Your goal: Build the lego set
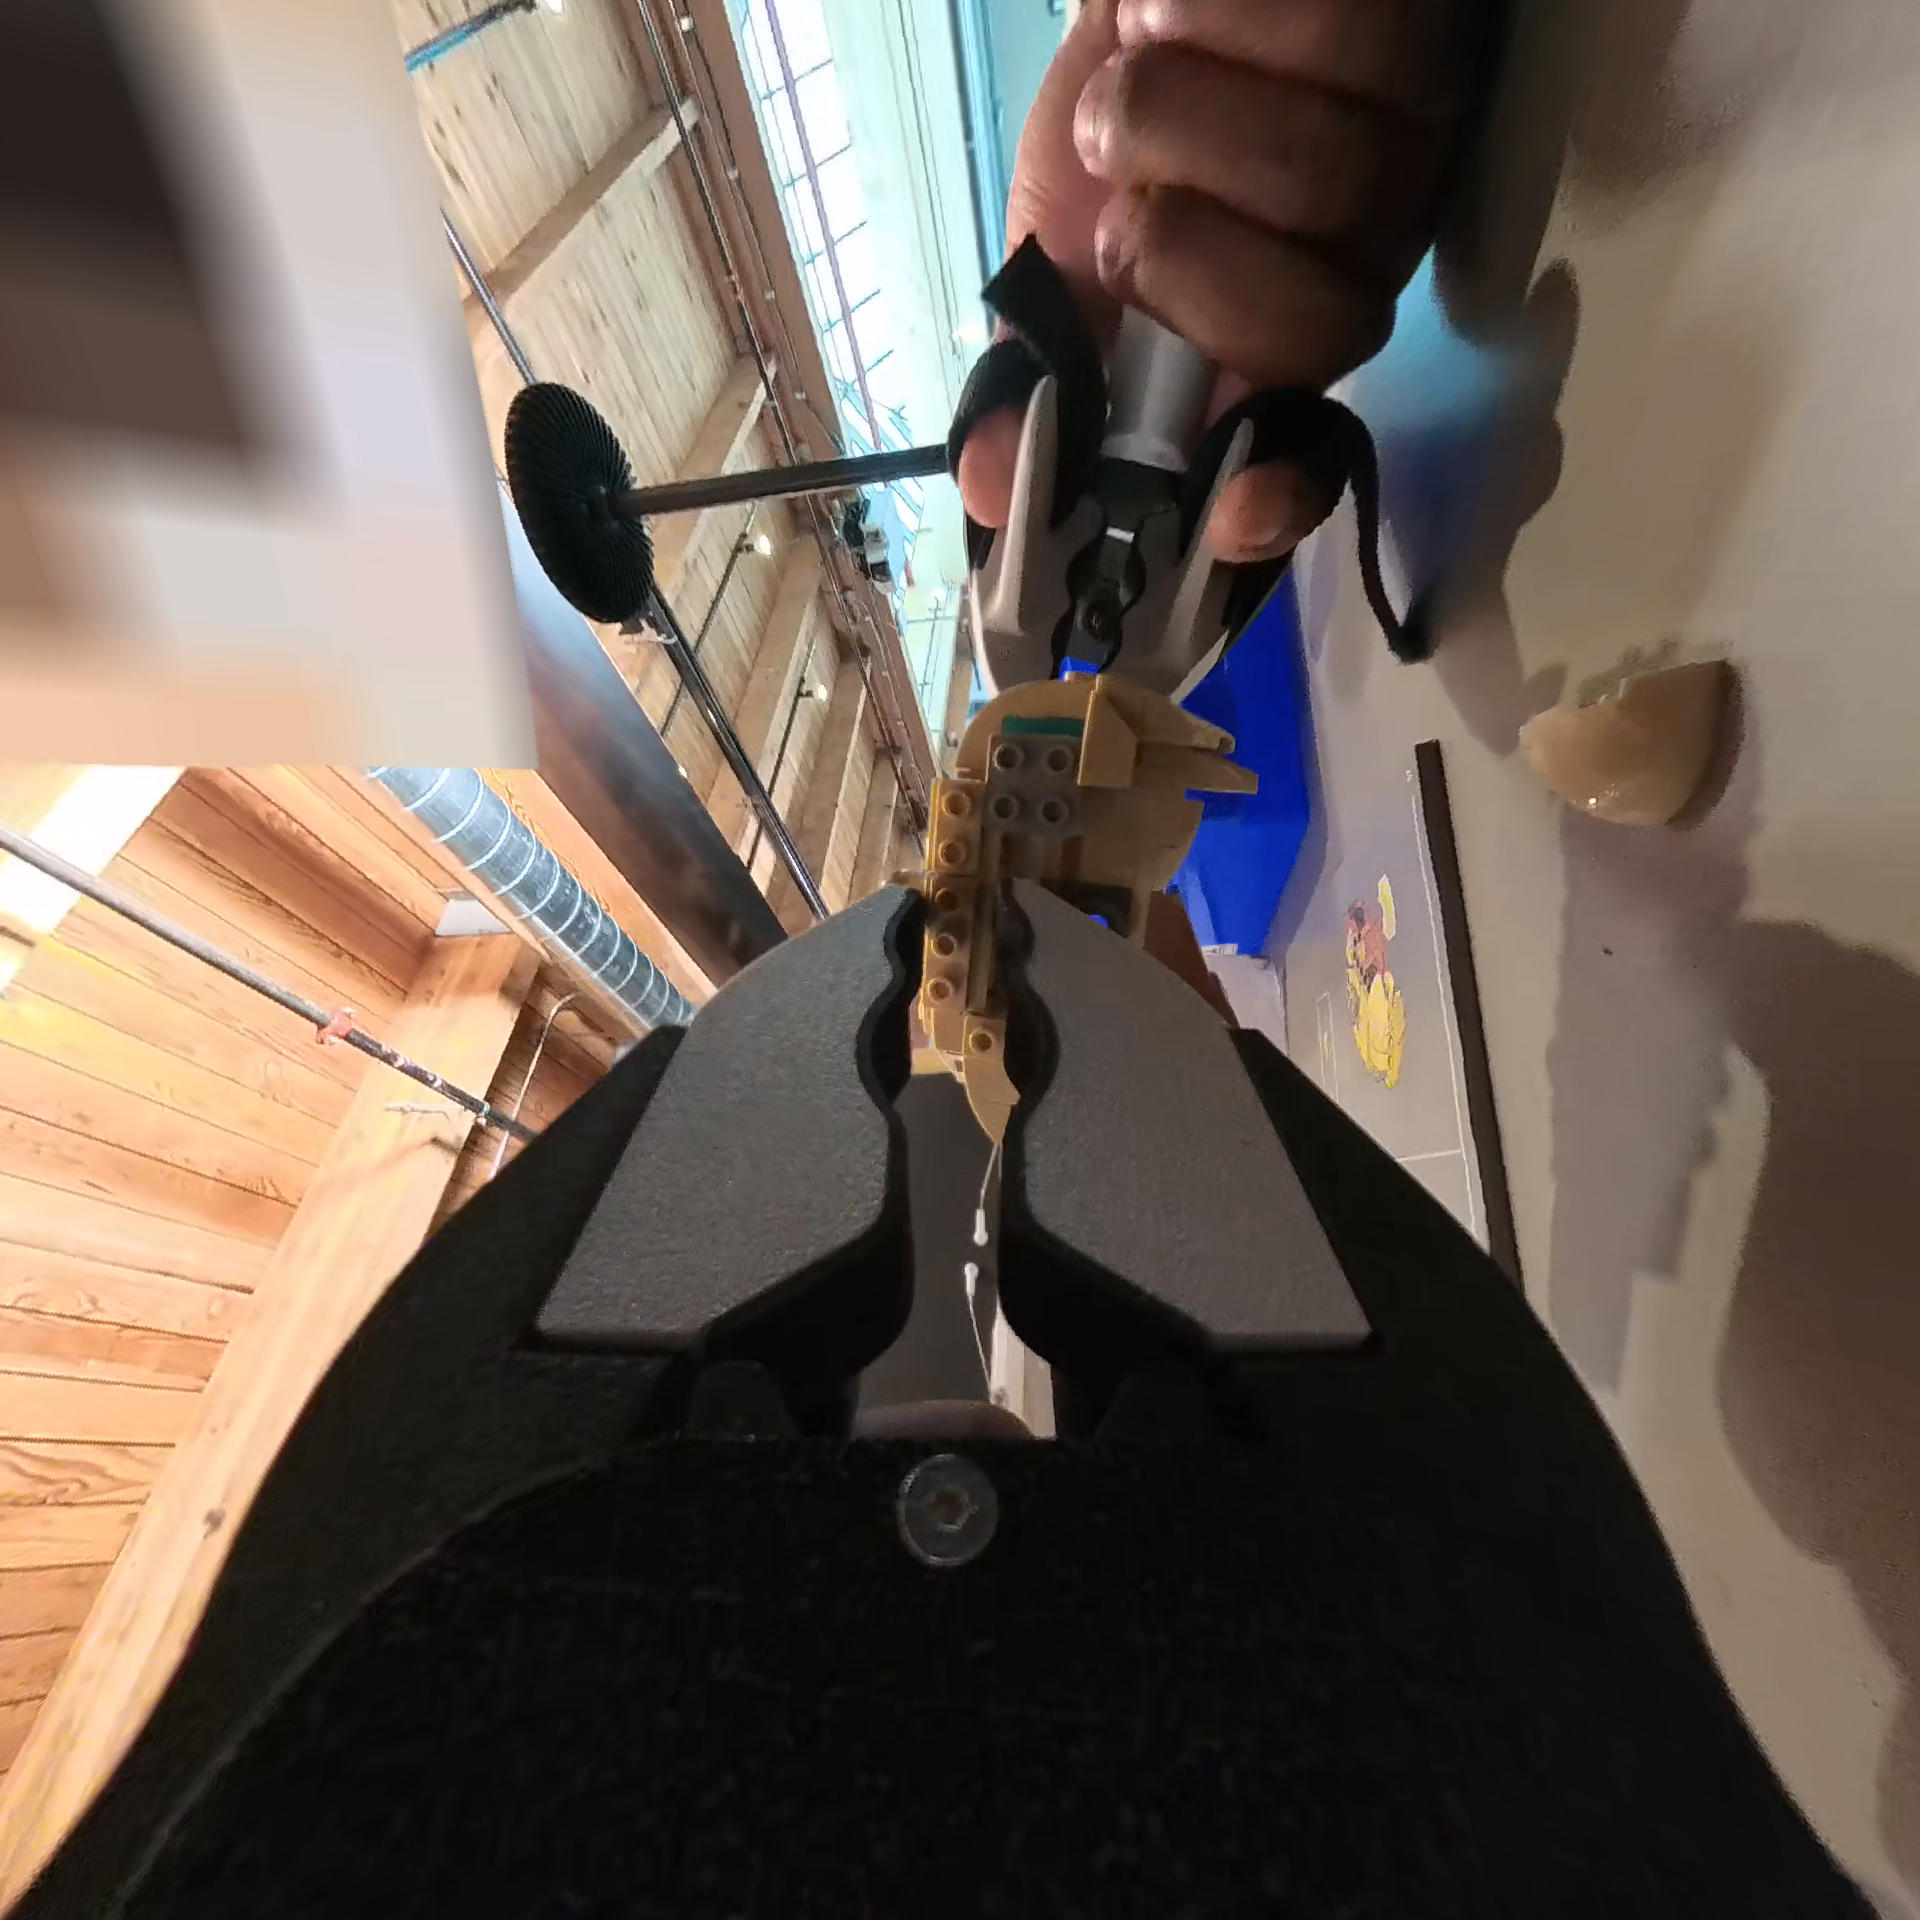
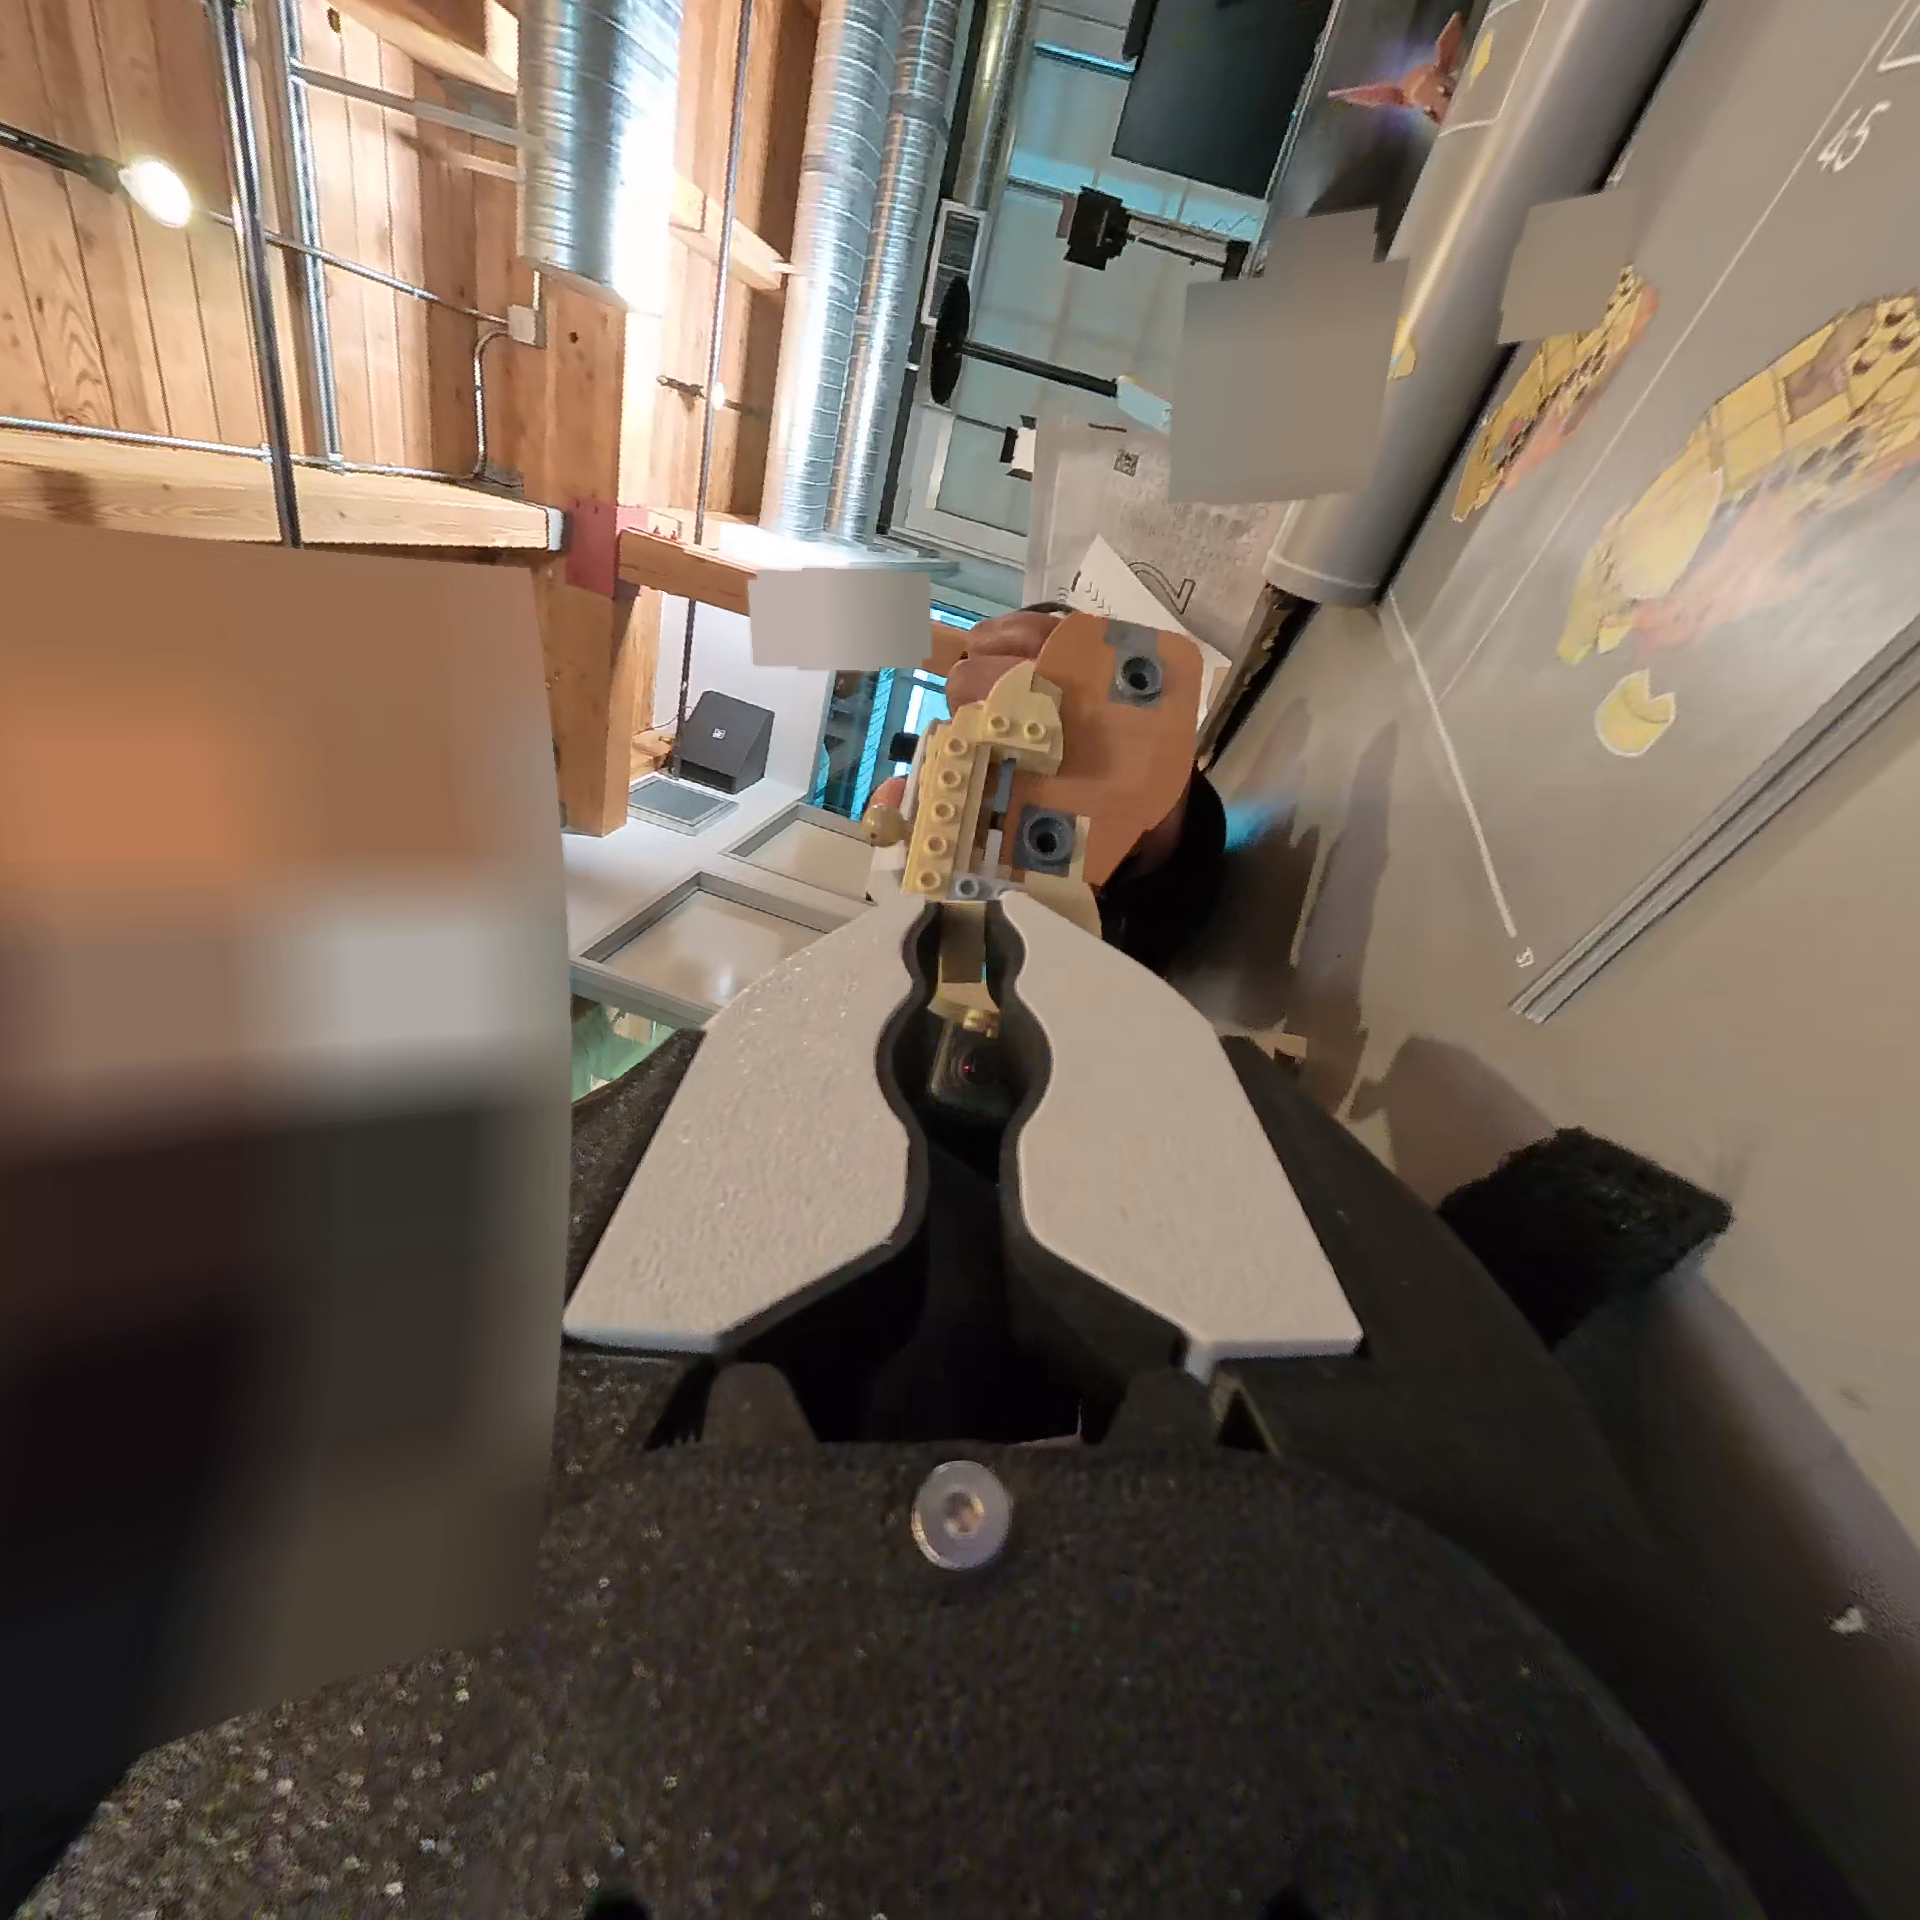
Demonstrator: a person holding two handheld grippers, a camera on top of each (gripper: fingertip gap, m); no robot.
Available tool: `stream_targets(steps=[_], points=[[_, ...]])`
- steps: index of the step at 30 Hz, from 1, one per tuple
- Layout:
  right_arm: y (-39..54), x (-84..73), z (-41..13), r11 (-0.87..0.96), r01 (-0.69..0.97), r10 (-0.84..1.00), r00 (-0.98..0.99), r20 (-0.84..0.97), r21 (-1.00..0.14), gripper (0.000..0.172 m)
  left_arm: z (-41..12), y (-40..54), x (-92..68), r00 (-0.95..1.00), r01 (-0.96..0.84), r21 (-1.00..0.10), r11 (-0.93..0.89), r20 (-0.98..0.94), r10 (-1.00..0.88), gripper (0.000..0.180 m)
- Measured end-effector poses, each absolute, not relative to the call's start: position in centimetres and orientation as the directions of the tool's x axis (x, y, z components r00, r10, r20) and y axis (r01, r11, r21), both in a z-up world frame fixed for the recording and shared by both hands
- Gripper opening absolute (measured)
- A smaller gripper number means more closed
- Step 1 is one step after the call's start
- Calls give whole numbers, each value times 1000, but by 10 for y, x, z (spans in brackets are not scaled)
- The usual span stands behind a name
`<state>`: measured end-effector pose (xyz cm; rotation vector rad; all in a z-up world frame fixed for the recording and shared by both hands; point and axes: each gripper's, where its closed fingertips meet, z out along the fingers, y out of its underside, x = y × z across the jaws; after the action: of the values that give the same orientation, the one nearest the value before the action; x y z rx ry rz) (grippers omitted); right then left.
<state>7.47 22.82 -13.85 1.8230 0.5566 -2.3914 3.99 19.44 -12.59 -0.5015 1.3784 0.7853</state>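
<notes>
A tan brick model (image 1: 1039, 810) with a grey studded plate is held in the air between both grippers. My left gripper (image 1: 971, 935), with dark fingers, is shut on the model's lower end, a tan studded strip. My right gripper (image 1: 1091, 649), with light grey fingers and a person's hand (image 1: 1226, 187) on it, grips the model's far end. In the right wrist view, my right gripper (image 2: 961, 925) is shut on a thin tan part of the model (image 2: 977, 800). A brown rounded plate (image 2: 1122, 727) with two grey studs sits on the model's far side.
The pale table surface (image 1: 1714, 1143) runs along the right, with an open instruction booklet (image 2: 1683, 520) on it and a tan lump in clear wrap (image 1: 1631, 748). A blue block (image 1: 1247, 790) lies behind the model. A black disc on a rod (image 1: 577, 499) sticks out. There is about 6 cm between the tips of the two grippers. From the left gripper's tips to the tan lump in clear wrap (image 1: 1631, 748) is close to 9 cm.
</notes>
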Motion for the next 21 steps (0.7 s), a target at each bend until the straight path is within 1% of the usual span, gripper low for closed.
stream_targets(steps=[3,11,21], points=[[227,73,-138,-923,304,145,-294,-945,-236,8,-126,195,42,5,-727,144,671,-977,215,12],[223,71,-139,-911,329,152,-296,-943,-250,8,-123,188,50,16,-700,147,699,-975,221,12],[213,73,-138,-894,369,139,-311,-940,-254,8,-120,184,51,6,-694,180,697,-967,255,12]])
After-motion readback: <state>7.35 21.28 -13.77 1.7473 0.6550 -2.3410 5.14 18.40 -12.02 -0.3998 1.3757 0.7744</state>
